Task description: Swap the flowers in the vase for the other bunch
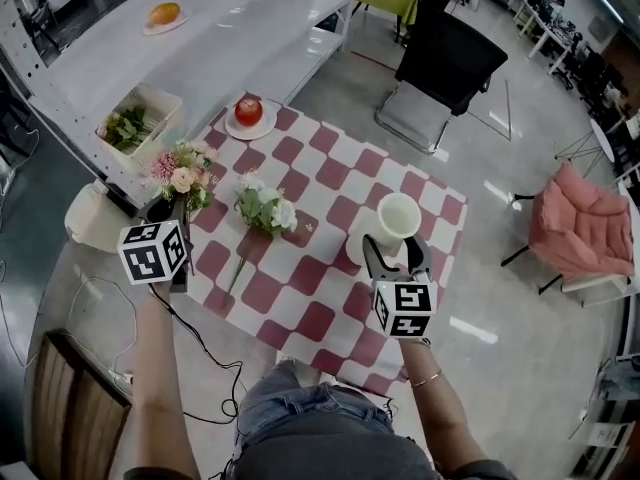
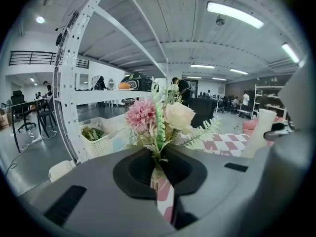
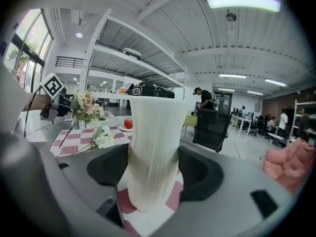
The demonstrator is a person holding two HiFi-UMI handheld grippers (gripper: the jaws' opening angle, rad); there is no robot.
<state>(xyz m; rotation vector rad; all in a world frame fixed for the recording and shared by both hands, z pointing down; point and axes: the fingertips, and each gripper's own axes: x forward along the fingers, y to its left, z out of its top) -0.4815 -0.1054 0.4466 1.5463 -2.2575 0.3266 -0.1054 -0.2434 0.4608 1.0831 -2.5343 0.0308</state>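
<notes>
My left gripper (image 1: 178, 211) is shut on the stems of a pink and cream flower bunch (image 1: 184, 175), held over the left edge of the checkered table (image 1: 330, 183). In the left gripper view, the bunch (image 2: 159, 120) stands up straight from the closed jaws. A white flower bunch (image 1: 266, 208) lies flat on the cloth, stem pointing toward me. The tall white ribbed vase (image 1: 398, 216) stands empty at the right of the table. My right gripper (image 1: 395, 252) is shut on its lower body, and the vase (image 3: 153, 142) fills the gap between the pads.
A red apple on a plate (image 1: 249, 113) sits at the table's far corner. A white basket of greens (image 1: 135, 123) rests on the shelf unit to the left. A black chair (image 1: 445, 63) and a pink chair (image 1: 580, 223) stand on the floor beyond.
</notes>
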